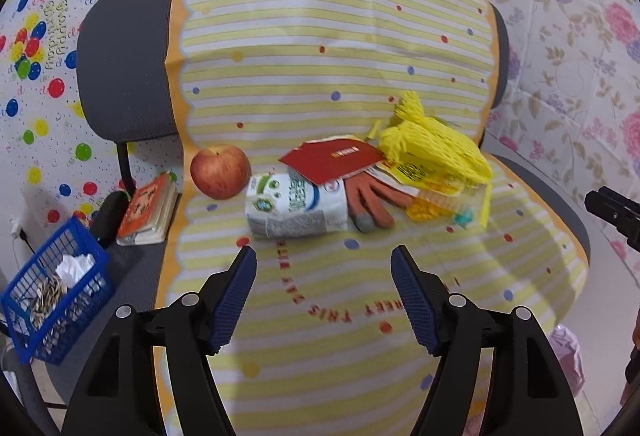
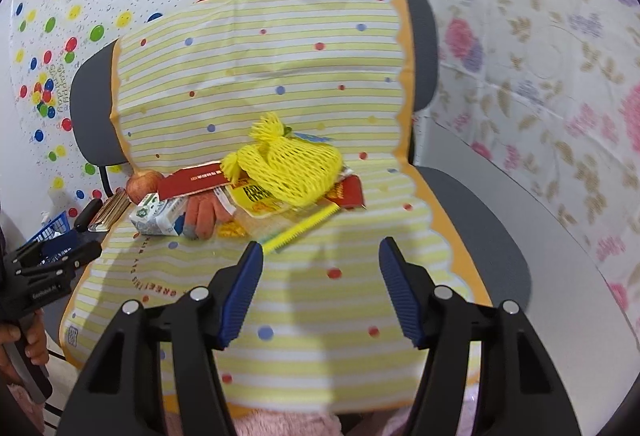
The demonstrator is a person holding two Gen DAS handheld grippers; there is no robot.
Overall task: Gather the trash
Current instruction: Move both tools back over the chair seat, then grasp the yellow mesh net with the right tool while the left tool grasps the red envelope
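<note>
The left gripper is held low over the front of a chair seat covered by a yellow striped cloth, its blue-padded fingers spread wide apart with nothing between them. It is aimed at a crushed white milk carton lying on its side just ahead. The right gripper is likewise held wide open and empty, pointed toward the same pile from further right; it is seen at the right edge of the left wrist view, while the left gripper's body, gripped by a hand, is seen at the left edge of the right wrist view.

The trash is heaped at the back of the seat: a red card rests on the carton, an orange glove lies beside it, and yellow foam fruit netting is piled on printed wrappers. An apple sits touching the carton's left end. A blue basket holding crumpled paper is seen at the left of the chair, near a book.
</note>
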